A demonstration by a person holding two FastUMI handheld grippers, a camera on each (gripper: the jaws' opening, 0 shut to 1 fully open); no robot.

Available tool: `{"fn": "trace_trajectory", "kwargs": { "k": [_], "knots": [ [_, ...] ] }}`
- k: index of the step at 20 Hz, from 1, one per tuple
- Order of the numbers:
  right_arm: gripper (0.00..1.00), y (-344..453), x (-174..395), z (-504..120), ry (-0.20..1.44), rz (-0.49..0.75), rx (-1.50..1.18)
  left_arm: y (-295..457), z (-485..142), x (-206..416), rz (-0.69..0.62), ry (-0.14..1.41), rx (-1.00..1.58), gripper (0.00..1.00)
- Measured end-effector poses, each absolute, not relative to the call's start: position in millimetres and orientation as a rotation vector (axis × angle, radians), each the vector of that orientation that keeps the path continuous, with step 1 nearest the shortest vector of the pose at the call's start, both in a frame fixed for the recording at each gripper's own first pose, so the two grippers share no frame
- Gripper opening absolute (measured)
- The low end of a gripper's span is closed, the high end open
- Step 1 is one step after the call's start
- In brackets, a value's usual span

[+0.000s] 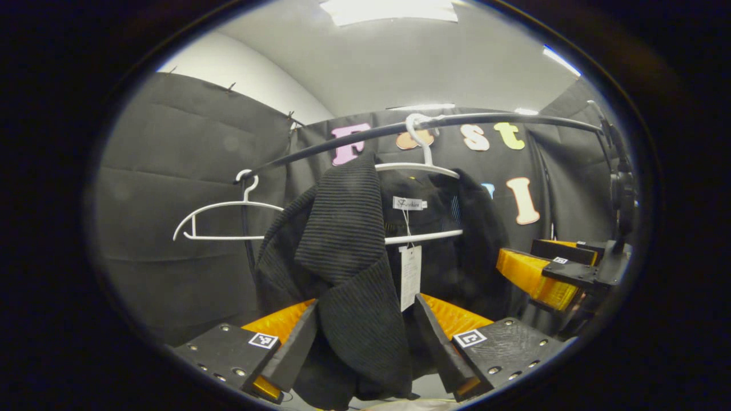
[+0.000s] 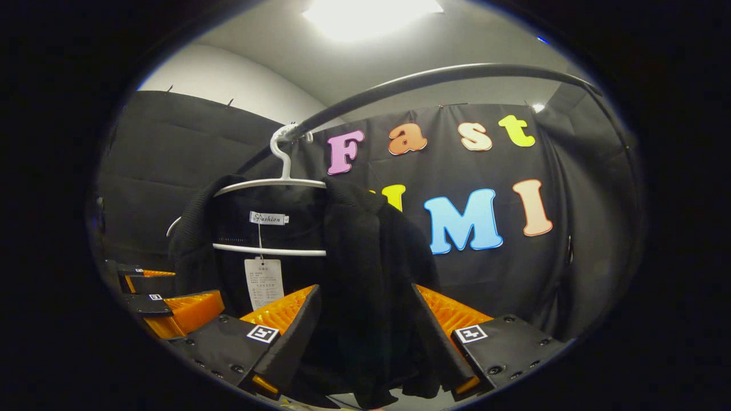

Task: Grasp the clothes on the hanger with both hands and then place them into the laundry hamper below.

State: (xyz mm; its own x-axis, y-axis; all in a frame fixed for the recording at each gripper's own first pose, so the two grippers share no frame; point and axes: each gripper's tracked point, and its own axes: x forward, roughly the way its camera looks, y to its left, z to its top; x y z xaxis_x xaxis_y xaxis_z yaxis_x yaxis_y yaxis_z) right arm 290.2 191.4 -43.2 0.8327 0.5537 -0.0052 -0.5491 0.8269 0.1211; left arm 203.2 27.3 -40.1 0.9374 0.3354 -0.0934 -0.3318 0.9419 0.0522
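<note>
A black knitted garment [image 1: 342,228] hangs on a white hanger [image 1: 425,165] from a black rail [image 1: 485,119], with a paper tag [image 1: 410,277] at its neck. My left gripper [image 1: 365,305] stands open around the garment's left front panel, which hangs between its fingers. My right gripper [image 2: 365,291] is open around the garment's [image 2: 365,257] right shoulder and sleeve; the cloth nearly fills the gap. The right gripper [image 1: 548,274] also appears at the right of the left gripper view. The left gripper [image 2: 165,302] appears low at the left of the right gripper view.
A second, bare white hanger [image 1: 223,220] hangs on the rail's left end. The rail [image 2: 434,77] arches overhead and bends down at the right. Black cloth walls stand close behind and to both sides.
</note>
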Motion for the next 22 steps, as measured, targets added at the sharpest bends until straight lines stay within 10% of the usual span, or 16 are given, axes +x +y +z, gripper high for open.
{"fn": "trace_trajectory", "kwargs": {
  "k": [12, 16, 18, 22],
  "knots": [
    [0.96, 224, 334, -66, 0.092, 0.615, 0.13, 44, -67, 227, 0.417, 0.182, 0.039, 0.96],
    [0.95, 233, 340, -75, 0.129, 0.629, 0.139, 49, -66, 225, 0.441, 0.18, 0.061, 0.73],
    [0.86, 238, 342, -79, 0.148, 0.637, 0.152, 45, -63, 223, 0.437, 0.179, 0.07, 0.73],
    [0.57, 234, 350, -82, 0.176, 0.623, 0.171, 44, -53, 222, 0.438, 0.156, 0.093, 0.36]
  ]
}}
